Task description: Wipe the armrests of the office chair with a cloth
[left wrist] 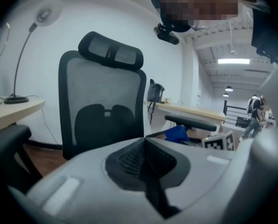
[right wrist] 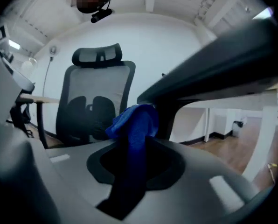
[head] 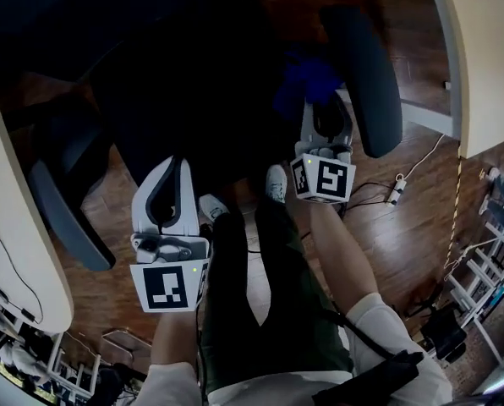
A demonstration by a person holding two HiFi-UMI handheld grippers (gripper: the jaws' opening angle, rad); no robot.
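The black office chair (head: 193,66) stands in front of me, its mesh backrest (left wrist: 101,106) upright. My right gripper (head: 322,108) is shut on a blue cloth (head: 307,79), just left of and below the chair's right armrest (head: 366,74). In the right gripper view the cloth (right wrist: 134,122) bunches out of the jaws of the right gripper (right wrist: 129,148), under the armrest pad (right wrist: 213,73). My left gripper (head: 171,166) is shut with nothing in it, right of the left armrest (head: 66,201). In the left gripper view the left gripper (left wrist: 145,141) points at the backrest.
A pale desk (head: 15,252) runs along the left, with a lamp (left wrist: 31,45) on it. Another desk edge (head: 480,57) is at the upper right. Cables and a power strip (head: 396,189) lie on the wooden floor. My legs and shoes (head: 273,184) are below the chair.
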